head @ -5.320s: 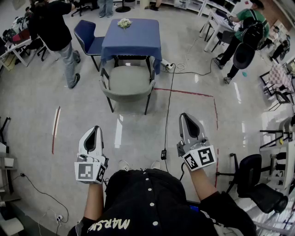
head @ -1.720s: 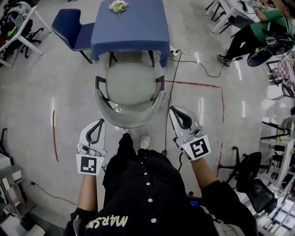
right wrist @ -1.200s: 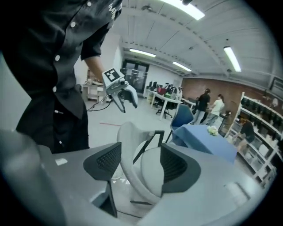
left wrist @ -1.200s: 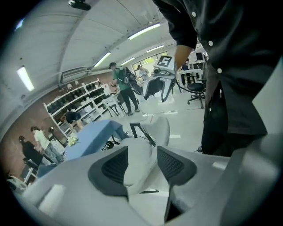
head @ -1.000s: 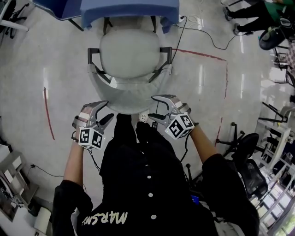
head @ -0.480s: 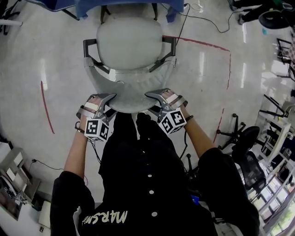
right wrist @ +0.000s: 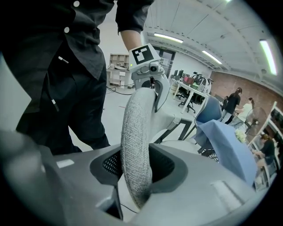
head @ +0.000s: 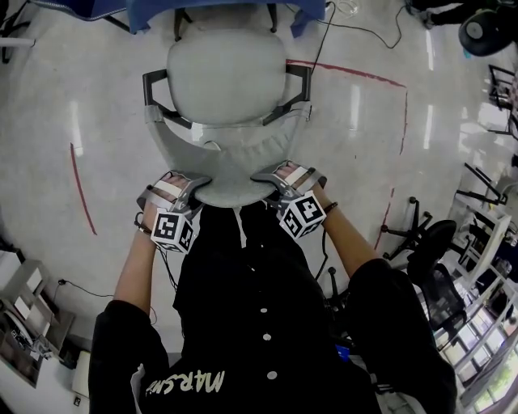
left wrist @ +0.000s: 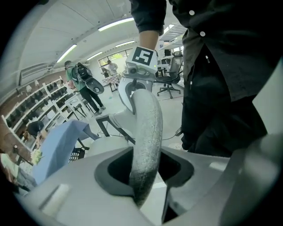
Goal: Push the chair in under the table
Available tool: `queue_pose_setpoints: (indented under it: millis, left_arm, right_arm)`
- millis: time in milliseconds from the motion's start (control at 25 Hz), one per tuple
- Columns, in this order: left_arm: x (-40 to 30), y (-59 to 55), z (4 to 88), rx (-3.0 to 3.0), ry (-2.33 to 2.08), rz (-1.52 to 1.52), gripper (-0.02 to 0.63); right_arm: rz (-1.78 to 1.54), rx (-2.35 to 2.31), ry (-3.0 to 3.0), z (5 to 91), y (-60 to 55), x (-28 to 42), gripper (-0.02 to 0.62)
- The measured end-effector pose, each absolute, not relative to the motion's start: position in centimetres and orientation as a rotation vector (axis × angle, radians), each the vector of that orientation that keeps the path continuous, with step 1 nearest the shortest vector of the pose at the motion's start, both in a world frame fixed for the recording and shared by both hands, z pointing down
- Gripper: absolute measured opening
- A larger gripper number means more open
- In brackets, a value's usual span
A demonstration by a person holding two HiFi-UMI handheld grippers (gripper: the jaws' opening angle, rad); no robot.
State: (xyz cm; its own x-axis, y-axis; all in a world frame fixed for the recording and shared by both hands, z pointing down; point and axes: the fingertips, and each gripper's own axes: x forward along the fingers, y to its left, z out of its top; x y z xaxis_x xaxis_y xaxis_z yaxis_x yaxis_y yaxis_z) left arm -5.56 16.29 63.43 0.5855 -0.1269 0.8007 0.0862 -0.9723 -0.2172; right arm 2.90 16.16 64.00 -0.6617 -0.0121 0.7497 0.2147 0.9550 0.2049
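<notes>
A grey armchair point(head: 227, 73) stands in front of me, its seat partly under the table with the blue cloth point(head: 154, 14). The curved backrest rim point(head: 231, 182) is nearest me. My left gripper point(head: 193, 183) is shut on the rim's left part and my right gripper point(head: 269, 176) on its right part. In the left gripper view the grey fabric rim point(left wrist: 146, 128) runs between the jaws of the left gripper point(left wrist: 146, 170), with the right gripper point(left wrist: 139, 66) at its far end. The right gripper view mirrors this: rim point(right wrist: 137, 132), right gripper point(right wrist: 137, 174), left gripper point(right wrist: 148, 75).
A black cable point(head: 320, 40) and red tape lines point(head: 356, 73) lie on the shiny floor right of the chair; another red line point(head: 81, 190) is at the left. A black office chair point(head: 429, 259) stands at the right. A blue chair point(right wrist: 210, 110) stands beside the table.
I have walked up to the chair. Both grippers, earlier open and apart over the floor, have come in to the backrest rim and shut on it.
</notes>
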Motion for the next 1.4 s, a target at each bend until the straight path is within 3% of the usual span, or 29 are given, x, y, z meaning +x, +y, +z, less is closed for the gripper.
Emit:
queue_pose_setpoints:
  millis: [360,1400]
  left_arm:
    - [-5.8,15.4,64.0,-2.61,-0.034,-1.331,0.143]
    - [-6.5,14.2,63.5,-2.65,-0.169,-1.296,0.126]
  right_arm:
    - [-0.267,-0.269,-2.285,64.7,15.5,2.2,0.133]
    - [-0.219,-0.29,-2.322,63.9,14.4,1.3,0.124]
